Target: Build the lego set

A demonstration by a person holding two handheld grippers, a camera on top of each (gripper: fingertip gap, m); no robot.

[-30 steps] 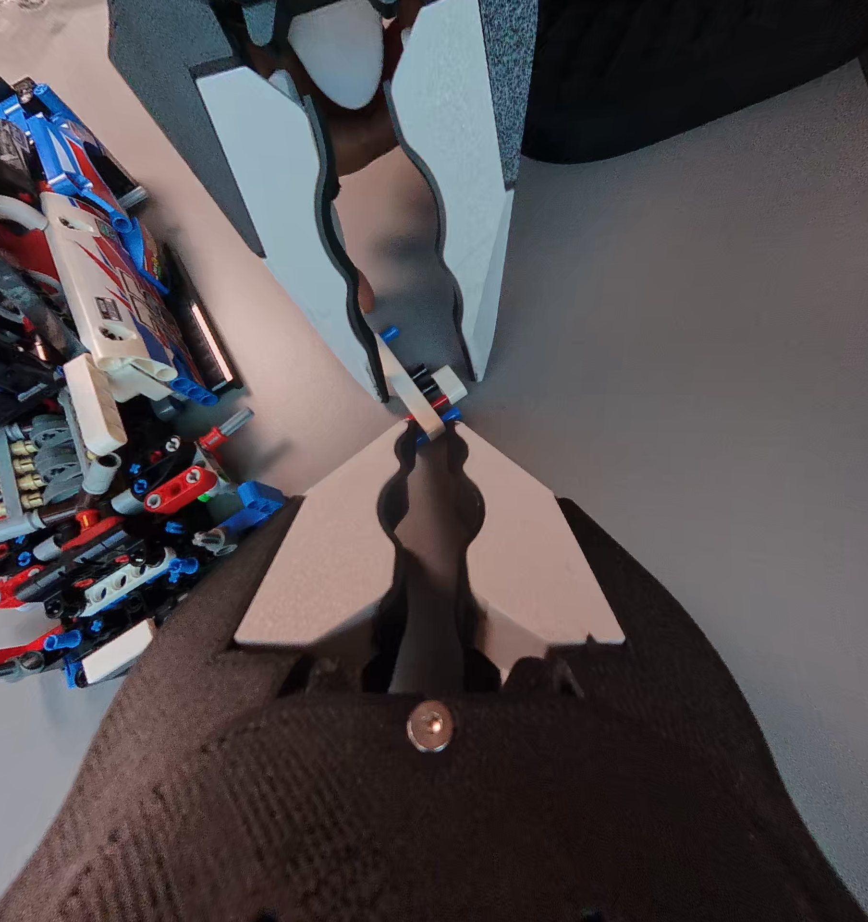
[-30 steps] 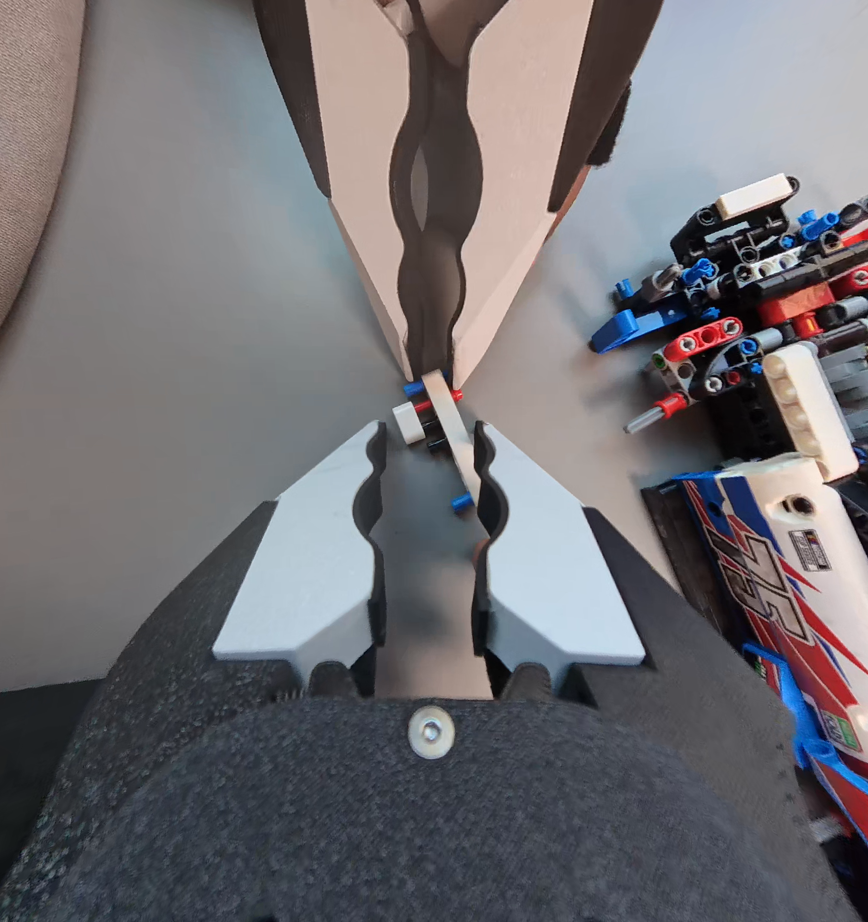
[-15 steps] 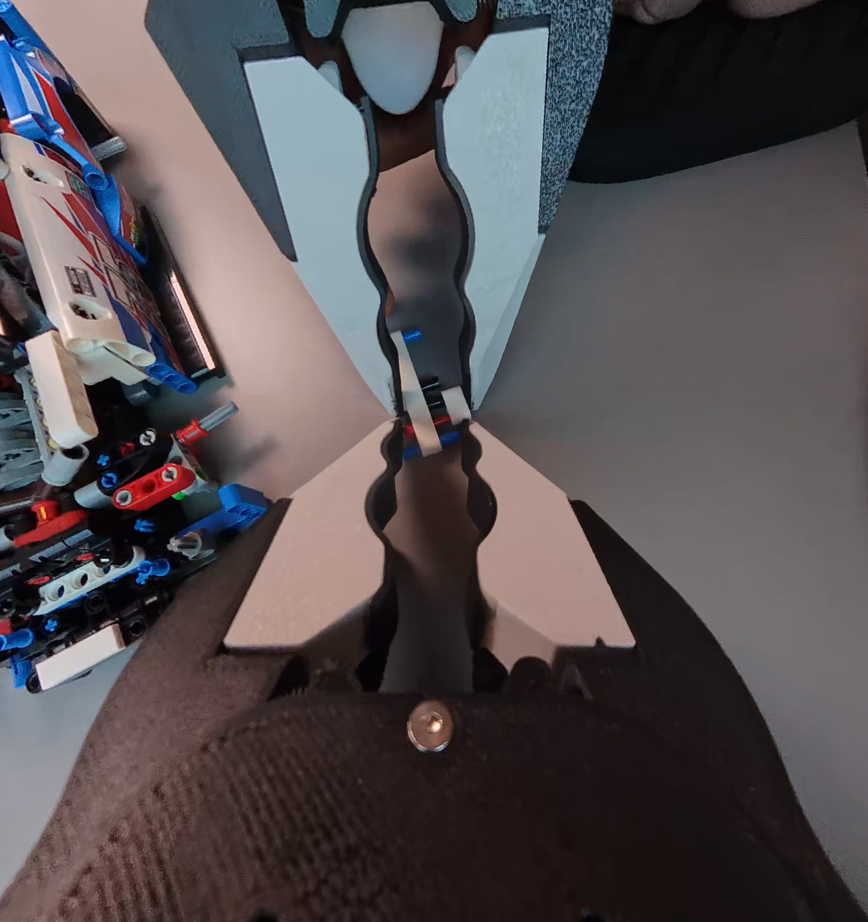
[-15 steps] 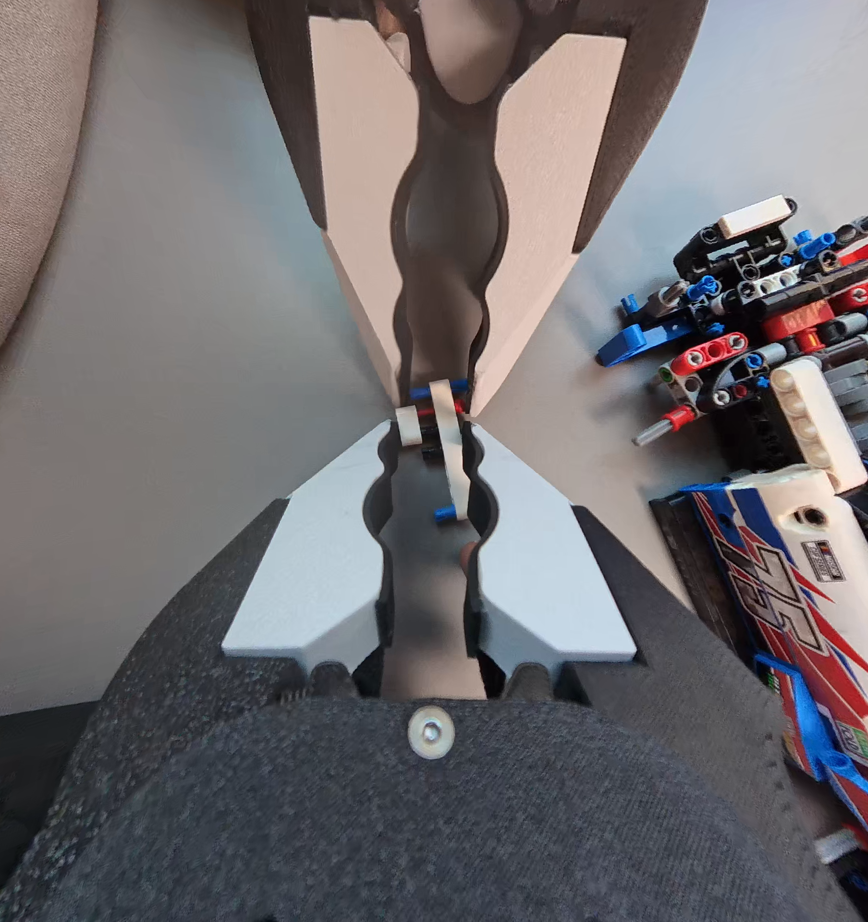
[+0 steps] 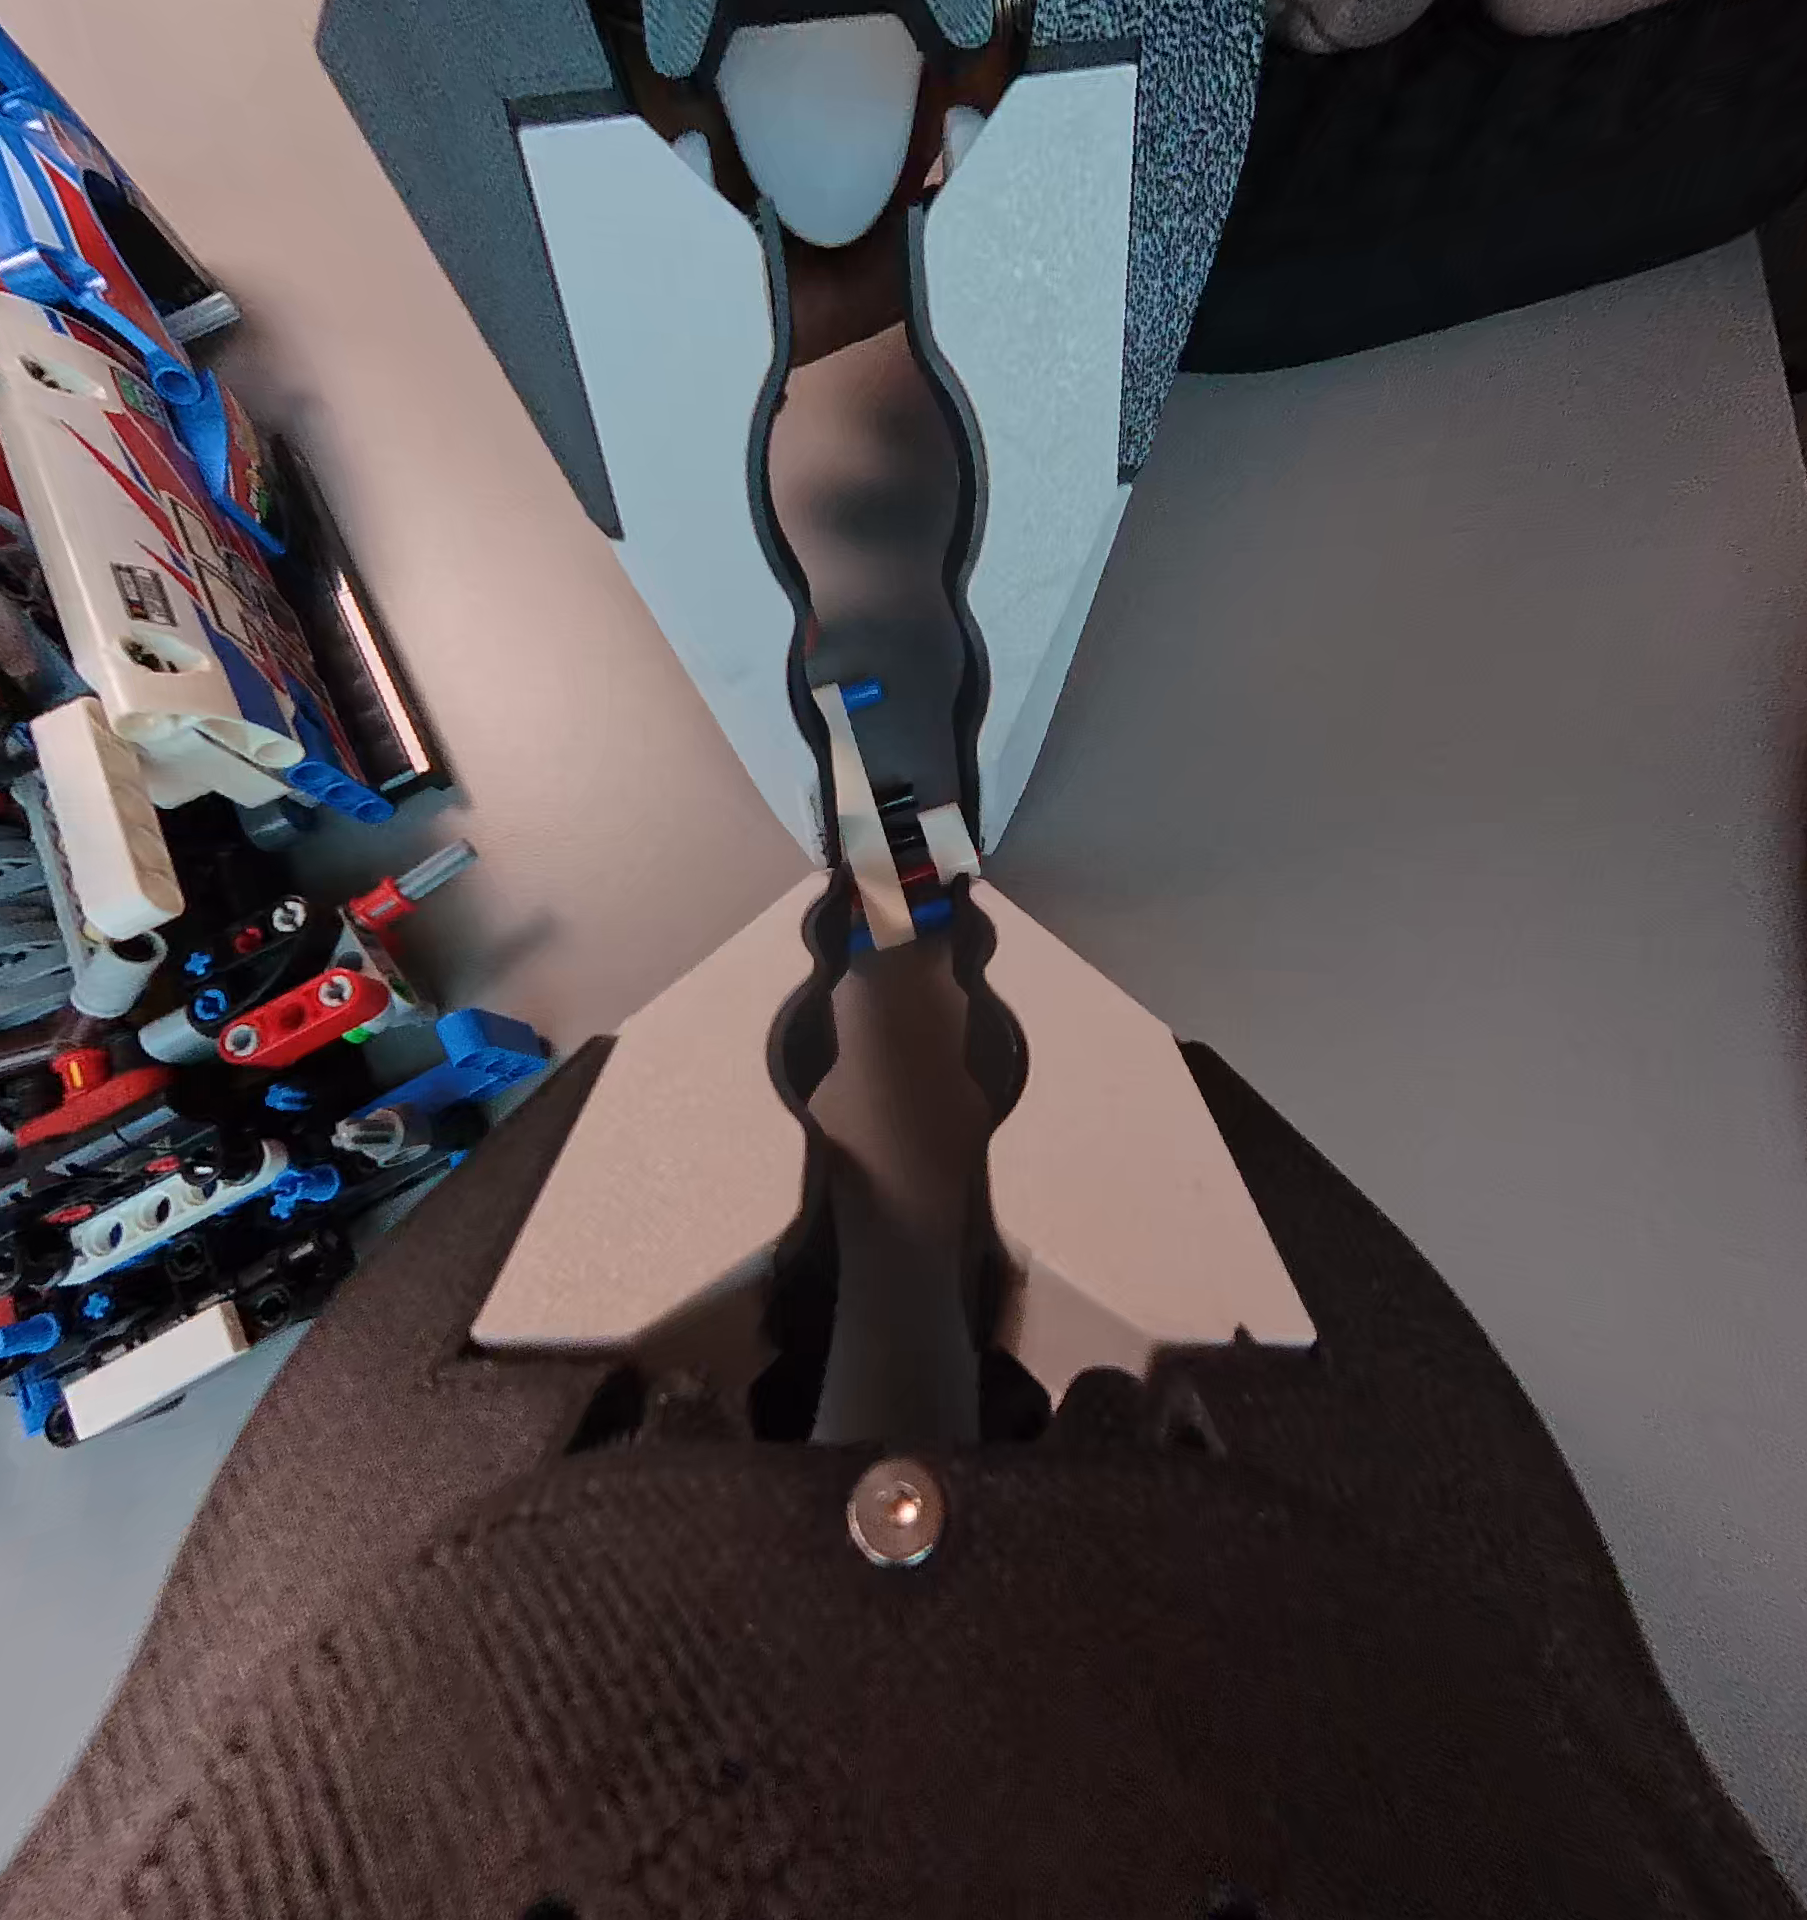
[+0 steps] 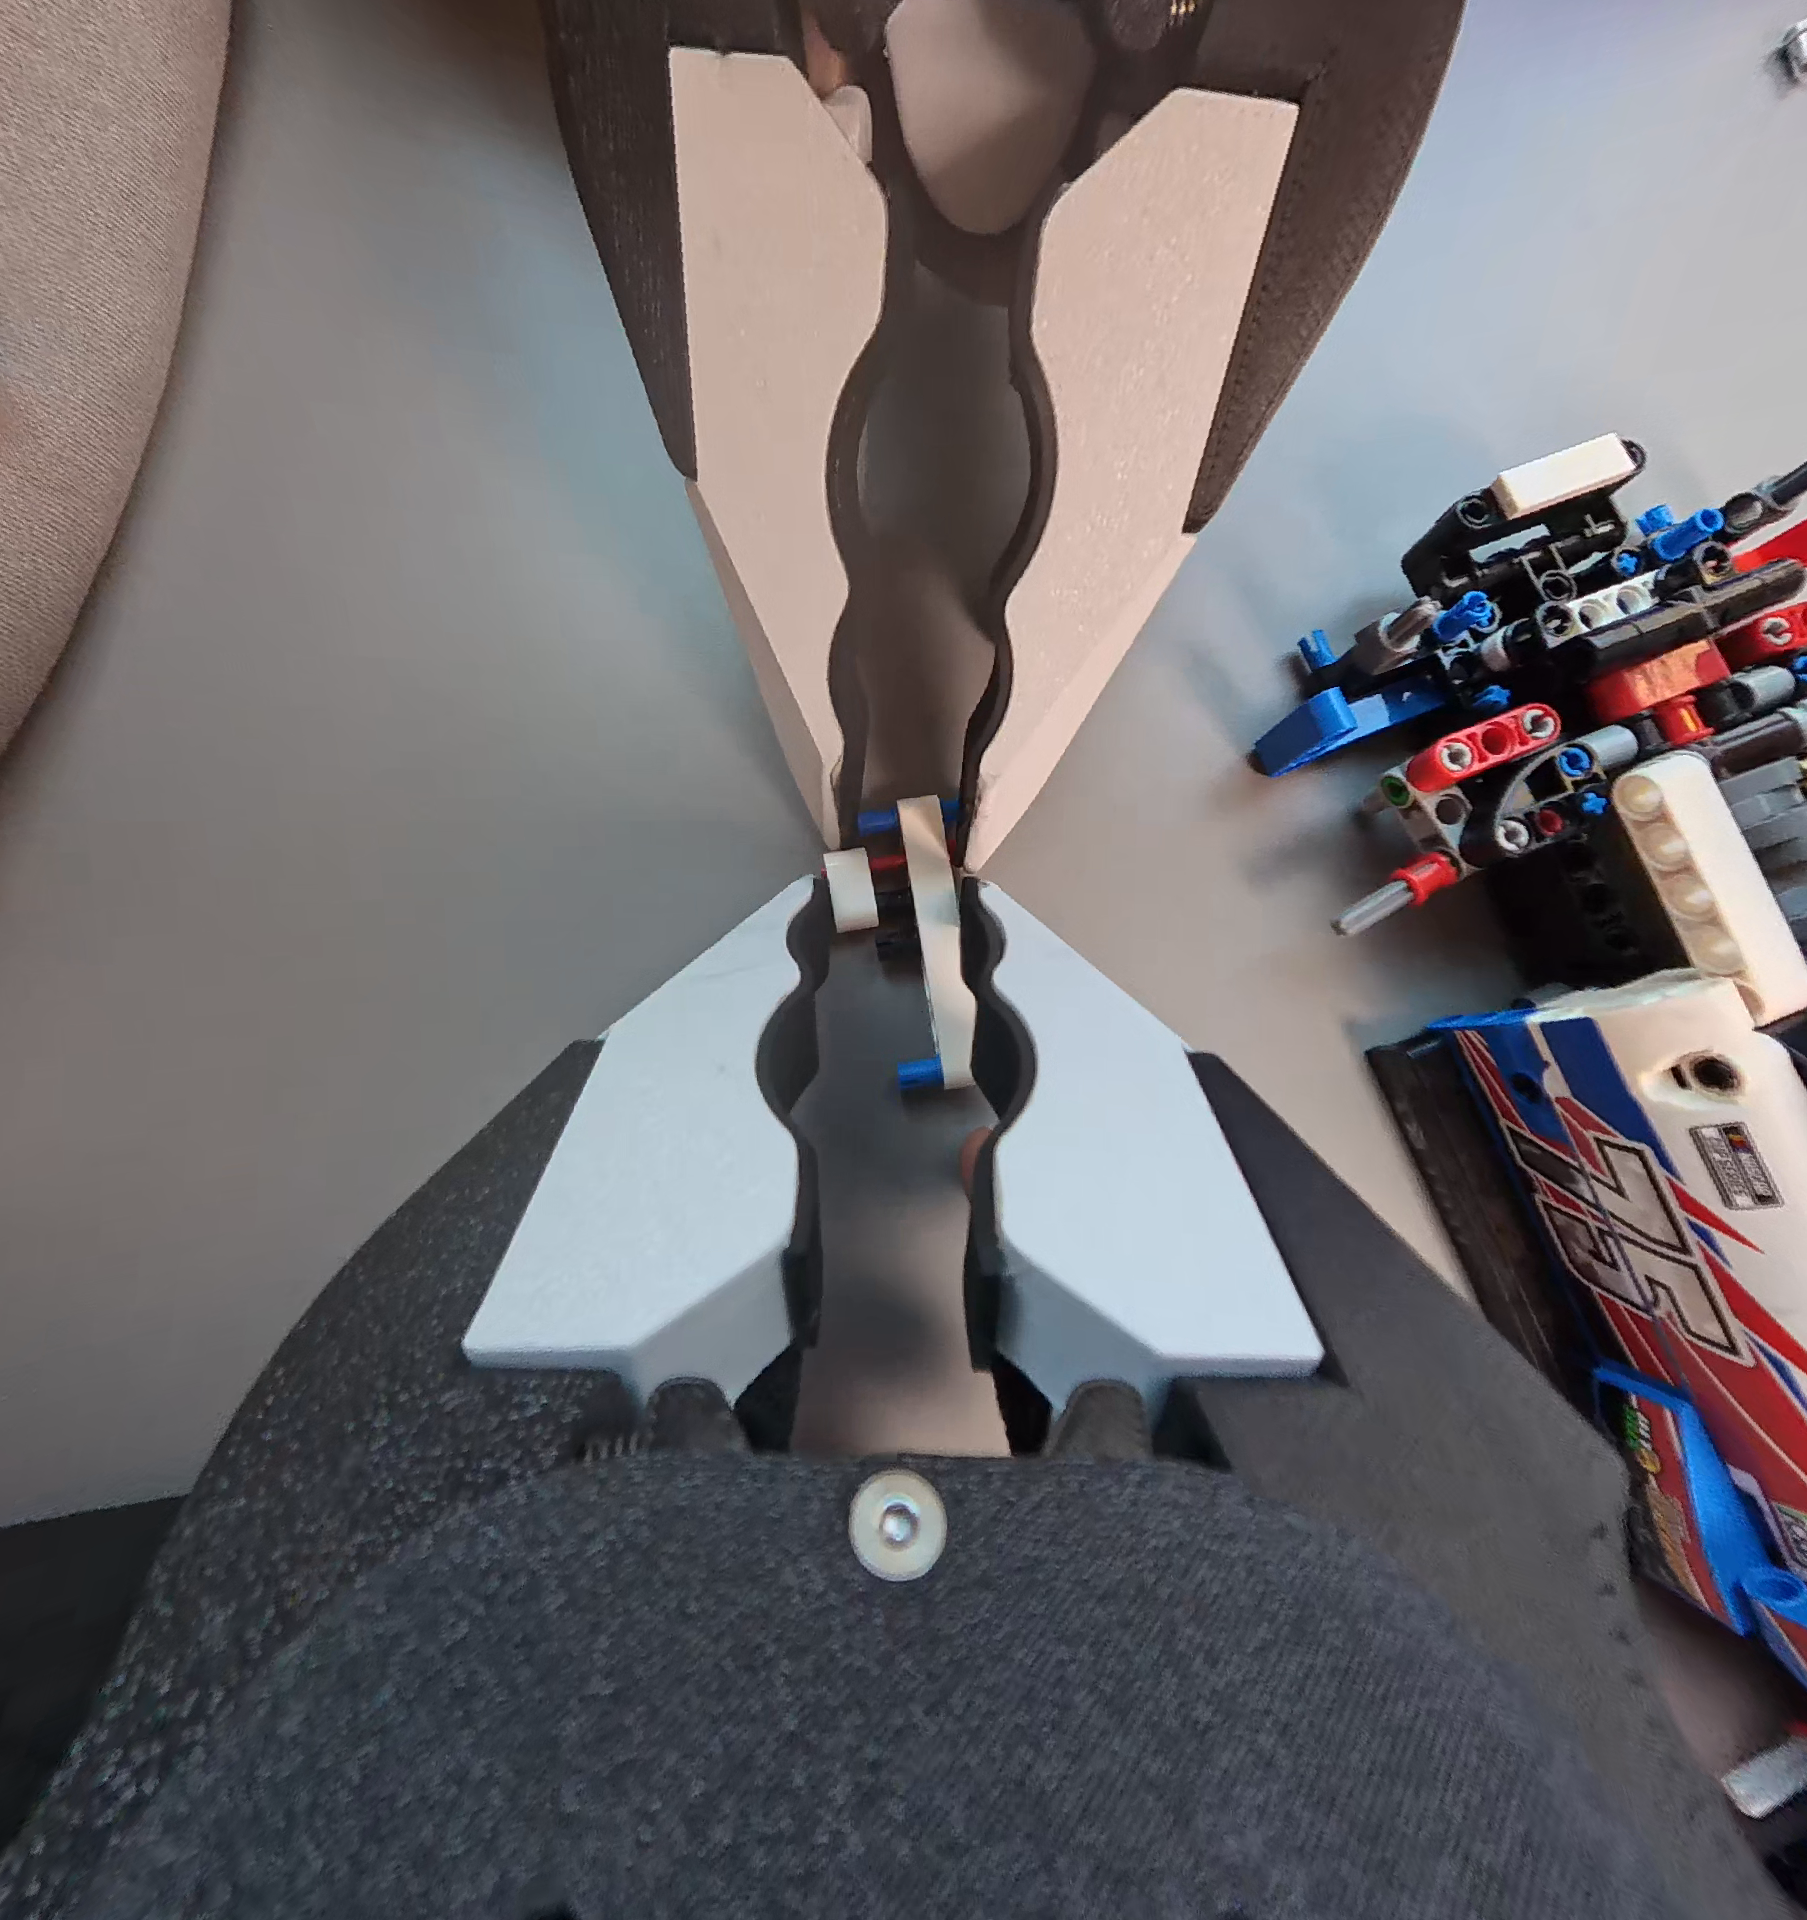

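Both grippers have squared up tip to tip. Left gripper [image 5: 894, 894] and right gripper [image 6: 894, 883] both pinch the small assembly [image 6: 904, 904], jaws narrowly parted; its middle is obscured. Car [image 6: 1647, 987] cropped at right.

Right gripper [image 6: 894, 894]: fingers closed on a small lego sub-assembly [image 6: 904, 904] (white beam, blue pins).
Left gripper [image 6: 904, 821]: opposite, tip-to-tip, gripping its far end.
Lego car [image 6: 1647, 935]: right, on the table [image 6: 411, 623].

White beam [image 5: 871, 831] – blue, red, black pins [image 6: 883, 821]
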